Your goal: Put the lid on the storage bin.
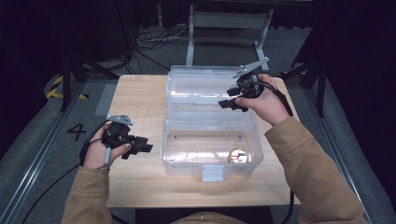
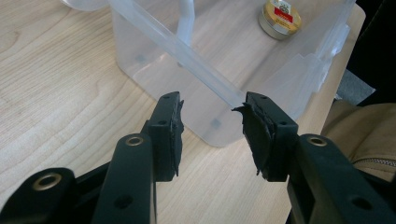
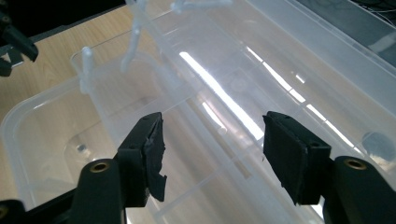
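The left gripper (image 1: pixel 140 145), jaws spread and empty, is held low over the wooden table (image 1: pixel 140 100) just left of a clear plastic box (image 1: pixel 173 154). The right gripper (image 1: pixel 229 101), jaws also spread, hovers above the box's opened lid (image 1: pixel 196 86), its hand (image 1: pixel 264 103) angled inward. A small gold tin (image 2: pixel 279 17) sits inside the box.

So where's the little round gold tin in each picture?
High view: the gold tin sits inside the clear box, near its front right corner.
Left gripper view: the tin is at the top, right of centre, on the box floor beyond the open jaws.
Right gripper view: I can't make it out here.
Shared landmark: the clear plastic box on the wooden table.
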`<state>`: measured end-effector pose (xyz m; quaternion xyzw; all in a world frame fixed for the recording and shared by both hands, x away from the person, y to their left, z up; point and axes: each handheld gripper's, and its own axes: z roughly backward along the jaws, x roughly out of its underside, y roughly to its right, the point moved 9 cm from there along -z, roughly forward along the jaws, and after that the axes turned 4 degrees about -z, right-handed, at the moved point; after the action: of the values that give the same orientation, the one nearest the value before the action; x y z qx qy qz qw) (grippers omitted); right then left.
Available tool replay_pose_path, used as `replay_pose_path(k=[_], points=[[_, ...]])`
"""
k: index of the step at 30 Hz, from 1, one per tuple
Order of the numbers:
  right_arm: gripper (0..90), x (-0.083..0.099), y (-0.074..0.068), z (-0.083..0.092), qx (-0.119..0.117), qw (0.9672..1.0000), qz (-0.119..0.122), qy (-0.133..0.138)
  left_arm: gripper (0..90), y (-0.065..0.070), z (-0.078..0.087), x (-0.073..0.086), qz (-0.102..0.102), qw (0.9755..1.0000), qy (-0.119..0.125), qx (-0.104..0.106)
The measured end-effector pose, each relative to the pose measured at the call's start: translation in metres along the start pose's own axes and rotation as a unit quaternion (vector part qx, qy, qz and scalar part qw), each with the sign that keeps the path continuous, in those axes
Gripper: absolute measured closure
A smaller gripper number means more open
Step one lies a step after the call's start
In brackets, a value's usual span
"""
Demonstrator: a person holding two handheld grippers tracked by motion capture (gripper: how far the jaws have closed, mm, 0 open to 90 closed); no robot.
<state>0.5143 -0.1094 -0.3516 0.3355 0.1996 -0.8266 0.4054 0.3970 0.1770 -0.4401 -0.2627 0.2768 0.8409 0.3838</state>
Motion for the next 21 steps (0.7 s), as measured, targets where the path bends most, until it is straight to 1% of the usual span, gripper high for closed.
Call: replay_pose_path(k=[3, 5, 6, 11, 12, 15, 19, 21], points=[[39.6, -0.003, 0.002, -0.004, -0.003, 1.0000, -0.003, 0.003, 57.7, 0.000, 0.000, 0.001, 0.003, 1.0000, 0.001, -0.001], [41.1, -0.006, 0.005, -0.011, -0.004, 1.0000, 0.002, 0.001, 57.8, 0.000, 0.001, 0.002, 0.002, 1.0000, 0.000, -0.001], [41.1, -0.006, 0.005, -0.011, -0.004, 1.0000, 0.002, 0.001, 57.8, 0.000, 0.001, 0.002, 0.002, 1.0000, 0.000, -0.001], [43.3, -0.007, 0.009, -0.022, -0.006, 0.9999, 0.011, -0.010, 57.8, 0.000, 0.002, 0.003, 0.003, 1.0000, 0.001, -0.002], [44.4, -0.007, 0.009, -0.024, -0.007, 0.9999, 0.009, -0.012, 57.8, 0.000, 0.002, 0.003, 0.003, 1.0000, 0.001, -0.003], [46.8, -0.007, 0.010, -0.028, -0.011, 0.9997, 0.015, -0.014, 57.8, 0.001, 0.002, 0.003, 0.003, 1.0000, 0.002, -0.003], [50.4, -0.005, 0.012, -0.035, -0.019, 0.9994, 0.015, -0.025, 57.8, 0.001, 0.002, 0.003, 0.003, 1.0000, 0.001, -0.002], [51.6, -0.005, 0.012, -0.036, -0.019, 0.9993, 0.013, -0.028, 57.8, 0.001, 0.002, 0.003, 0.003, 1.0000, 0.002, -0.001]])
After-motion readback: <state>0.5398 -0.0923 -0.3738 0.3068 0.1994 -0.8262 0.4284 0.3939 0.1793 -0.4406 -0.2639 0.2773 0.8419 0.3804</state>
